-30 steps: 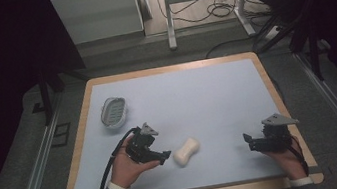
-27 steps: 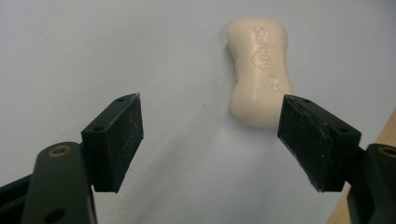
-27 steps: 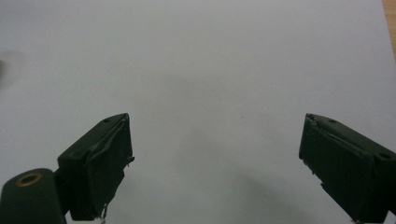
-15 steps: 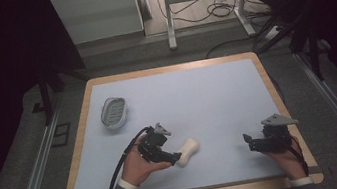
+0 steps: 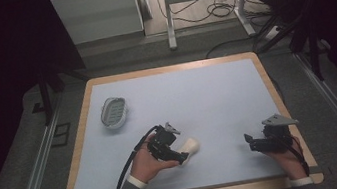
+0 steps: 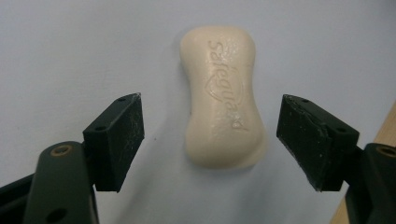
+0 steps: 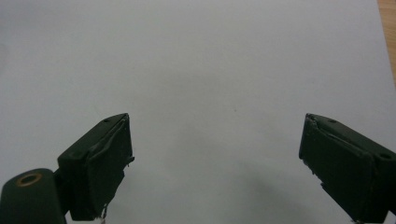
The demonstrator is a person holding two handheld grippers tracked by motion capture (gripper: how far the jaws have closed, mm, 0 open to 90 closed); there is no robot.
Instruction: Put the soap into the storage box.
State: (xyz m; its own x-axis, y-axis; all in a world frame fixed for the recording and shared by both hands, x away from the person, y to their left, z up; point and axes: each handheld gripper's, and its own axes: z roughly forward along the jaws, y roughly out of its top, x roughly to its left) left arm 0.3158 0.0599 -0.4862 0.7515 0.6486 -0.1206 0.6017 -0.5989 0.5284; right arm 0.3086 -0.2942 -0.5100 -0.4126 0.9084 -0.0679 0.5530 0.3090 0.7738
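Now the left gripper (image 6: 210,140) has its fingers (image 6: 116,140) spread around the soap bar (image 6: 223,95), lying on the table (image 5: 216,92) at seven o'clock, while the right gripper (image 7: 217,163) gapes at four o'clock.

soap bars (image 5: 190,147): 1 | soap dishes (image 5: 113,112): 1 | grippers: 2, left gripper (image 5: 178,156), right gripper (image 5: 248,142)

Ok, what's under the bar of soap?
The bar of soap lies flat on the pale blue table mat, between the open left tongs, which are not touching it. Whatever is directly beneath the soap is covered.
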